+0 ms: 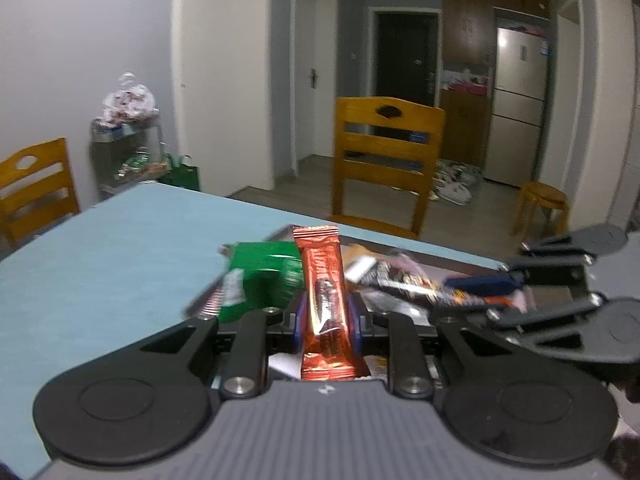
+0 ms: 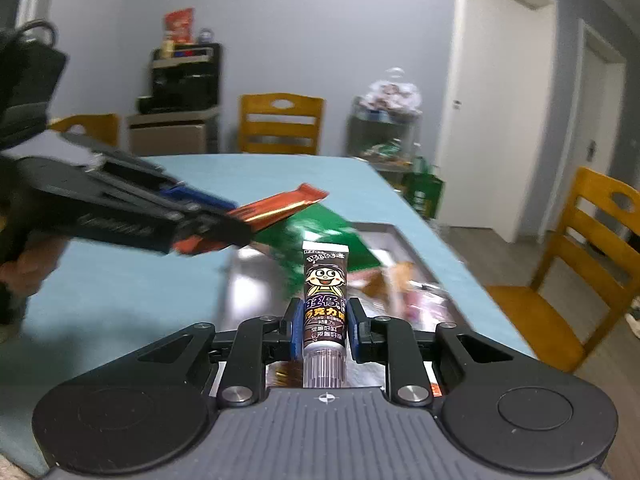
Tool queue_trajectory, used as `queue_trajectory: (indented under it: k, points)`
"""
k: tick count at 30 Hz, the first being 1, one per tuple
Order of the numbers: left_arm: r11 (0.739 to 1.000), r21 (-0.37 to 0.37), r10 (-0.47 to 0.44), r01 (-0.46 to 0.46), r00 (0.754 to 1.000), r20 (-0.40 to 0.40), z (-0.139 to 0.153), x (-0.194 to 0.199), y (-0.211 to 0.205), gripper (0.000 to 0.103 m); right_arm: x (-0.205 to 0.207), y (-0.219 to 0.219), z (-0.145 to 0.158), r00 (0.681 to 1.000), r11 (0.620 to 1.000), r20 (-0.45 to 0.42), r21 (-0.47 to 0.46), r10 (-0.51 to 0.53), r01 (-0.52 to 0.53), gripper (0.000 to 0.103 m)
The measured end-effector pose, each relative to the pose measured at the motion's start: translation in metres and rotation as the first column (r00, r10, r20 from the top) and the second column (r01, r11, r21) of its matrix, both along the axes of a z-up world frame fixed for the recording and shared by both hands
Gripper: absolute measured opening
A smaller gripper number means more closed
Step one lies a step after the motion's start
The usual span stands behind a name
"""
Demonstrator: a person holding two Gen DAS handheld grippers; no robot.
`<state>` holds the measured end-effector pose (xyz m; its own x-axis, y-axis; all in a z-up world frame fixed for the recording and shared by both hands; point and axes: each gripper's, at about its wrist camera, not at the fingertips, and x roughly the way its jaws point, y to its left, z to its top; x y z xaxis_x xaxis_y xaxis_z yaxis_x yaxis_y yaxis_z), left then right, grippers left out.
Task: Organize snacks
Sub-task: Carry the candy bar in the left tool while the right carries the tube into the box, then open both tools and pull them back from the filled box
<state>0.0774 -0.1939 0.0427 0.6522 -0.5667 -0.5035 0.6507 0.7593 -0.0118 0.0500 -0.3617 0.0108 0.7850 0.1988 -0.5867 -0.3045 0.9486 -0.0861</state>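
Observation:
My left gripper (image 1: pixel 326 316) is shut on a long orange-red foil snack bar (image 1: pixel 324 292), held upright above the metal tray (image 1: pixel 472 268). It also shows in the right wrist view (image 2: pixel 224 216), with the bar (image 2: pixel 280 208) sticking out to the right. My right gripper (image 2: pixel 325 320) is shut on a dark brown squeeze tube with a cartoon face (image 2: pixel 325 296), cap toward the camera, above the tray (image 2: pixel 384 228). It shows in the left wrist view (image 1: pixel 516 284) at the right. A green packet (image 1: pixel 264 276) and several other wrappers lie in the tray.
The tray sits on a light blue table (image 1: pixel 100 256). Wooden chairs (image 1: pixel 384 160) stand around it, one at the right edge (image 2: pixel 580 264). A wooden stool (image 1: pixel 544 208), a fridge and a shelf with bags stand further back.

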Motion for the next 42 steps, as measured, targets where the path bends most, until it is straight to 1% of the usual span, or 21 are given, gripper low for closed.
queue_trajectory:
  k: [3,5,9,11,14,17,19,20,21,22,23,24,26,27,29,32,34,35,37,40,42]
  points:
    - [0.999,0.021,-0.039,0.039,0.999,-0.008,-0.007,-0.005,-0.018,0.018,0.004,-0.012,-0.007,0.999,0.999,-0.008,-0.009,-0.049,0.049,0.024]
    - [0.997,0.051,-0.051,0.051,0.999,-0.005,-0.013,-0.009,-0.031,0.018,0.007,-0.017,-0.012,0.998,0.998,-0.023,-0.011,-0.064,0.064,0.024]
    - [0.992,0.103,-0.064,0.066,0.998,-0.018,-0.026,-0.009,-0.045,0.019,0.013,-0.015,-0.022,0.996,0.998,-0.055,-0.011,-0.065,0.065,0.024]
    - [0.990,0.118,-0.076,0.079,0.997,-0.030,-0.032,-0.010,-0.051,0.019,0.015,-0.014,-0.025,0.996,0.998,-0.063,-0.012,-0.065,0.064,0.024]
    - [0.988,0.133,-0.069,0.072,0.997,-0.026,-0.039,-0.008,-0.058,0.019,0.017,-0.015,-0.027,0.995,0.997,-0.071,-0.014,-0.074,0.074,0.025]
    - [0.990,0.129,-0.049,0.054,0.998,-0.038,-0.043,0.001,-0.055,0.021,0.017,-0.014,-0.027,0.993,0.996,-0.081,-0.013,-0.084,0.083,0.025]
    - [0.992,0.119,-0.042,0.047,0.998,-0.044,-0.044,0.004,-0.051,0.030,0.017,-0.012,-0.025,0.992,0.996,-0.085,-0.016,-0.089,0.088,0.026]
    - [0.993,0.114,-0.038,0.042,0.999,-0.040,-0.043,0.003,-0.048,0.043,0.016,-0.012,-0.024,0.993,0.996,-0.078,-0.014,-0.091,0.090,0.029]
    - [0.994,0.107,-0.029,0.032,0.999,-0.030,-0.042,0.003,-0.045,0.055,0.016,-0.011,-0.022,0.993,0.996,-0.070,-0.014,-0.092,0.092,0.034]
    - [0.995,0.101,-0.021,0.023,1.000,-0.021,-0.041,0.002,-0.042,0.060,0.015,-0.010,-0.020,0.994,0.996,-0.063,-0.015,-0.094,0.093,0.036]
    - [0.995,0.095,-0.015,0.017,1.000,-0.017,-0.039,0.001,-0.039,0.068,0.014,-0.009,-0.018,0.994,0.995,-0.055,-0.017,-0.096,0.095,0.037]
    - [0.996,0.087,-0.011,0.012,1.000,-0.016,-0.037,0.000,-0.036,0.073,0.013,-0.009,-0.015,0.994,0.995,-0.051,-0.020,-0.098,0.097,0.039]
    - [0.997,0.083,-0.002,0.004,1.000,-0.021,-0.034,-0.002,-0.030,0.079,0.010,-0.007,-0.010,0.994,0.995,-0.048,-0.021,-0.102,0.101,0.047]
    - [0.997,0.083,0.004,-0.003,1.000,-0.022,-0.031,-0.005,-0.026,0.080,0.008,-0.005,-0.009,0.993,0.994,-0.050,-0.020,-0.105,0.104,0.052]
    - [0.996,0.084,0.011,-0.009,1.000,-0.025,-0.029,-0.009,-0.019,0.084,0.004,-0.002,-0.006,0.992,0.994,-0.059,-0.022,-0.109,0.108,0.055]
    - [0.997,0.081,0.012,-0.010,0.999,-0.033,-0.027,-0.017,-0.008,0.086,-0.003,0.001,-0.003,0.990,0.993,-0.086,-0.019,-0.114,0.113,0.062]
    - [0.997,0.074,0.015,-0.012,0.999,-0.039,-0.024,-0.023,0.001,0.088,-0.010,0.003,0.000,0.988,0.993,-0.097,-0.019,-0.122,0.120,0.071]
    - [0.997,0.069,0.018,-0.015,0.999,-0.043,-0.023,-0.026,0.004,0.090,-0.014,0.004,0.001,0.986,0.992,-0.102,-0.018,-0.130,0.129,0.074]
    - [0.998,0.062,0.021,-0.018,0.998,-0.052,-0.022,-0.031,0.012,0.092,-0.023,0.005,0.003,0.983,0.989,-0.114,-0.012,-0.145,0.145,0.086]
    - [0.998,0.064,0.031,-0.027,0.998,-0.062,-0.021,-0.038,0.023,0.093,-0.035,0.007,0.005,0.977,0.985,-0.133,0.001,-0.168,0.170,0.094]
    - [0.997,0.076,0.038,-0.033,0.997,-0.067,-0.022,-0.042,0.029,0.093,-0.043,0.011,0.005,0.973,0.984,-0.148,-0.001,-0.178,0.180,0.097]
